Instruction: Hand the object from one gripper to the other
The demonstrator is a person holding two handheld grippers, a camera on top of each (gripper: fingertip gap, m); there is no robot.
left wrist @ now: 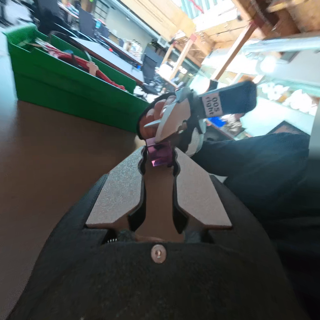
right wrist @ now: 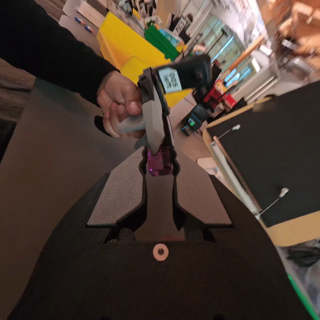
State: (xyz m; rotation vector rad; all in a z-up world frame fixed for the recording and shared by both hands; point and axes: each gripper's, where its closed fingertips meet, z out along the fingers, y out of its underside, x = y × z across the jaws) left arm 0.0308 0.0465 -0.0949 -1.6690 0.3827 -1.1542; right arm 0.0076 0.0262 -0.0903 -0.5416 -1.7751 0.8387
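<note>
A small translucent purple cube sits between the fingertips of my left gripper, whose jaws touch it on both sides. My right gripper reaches down onto the same cube from above, held by a hand. In the right wrist view the purple cube is clamped between the fingertips of my right gripper, and the left gripper comes down on it from above. Both grippers are shut on the cube, held above the table.
A green bin with red items stands at the far left on the brown table. Yellow bins and a green bin stand behind. A black panel with a tan edge is to the right. A black sleeve crosses at the right. Less than 4 cm separates the two grippers' tips.
</note>
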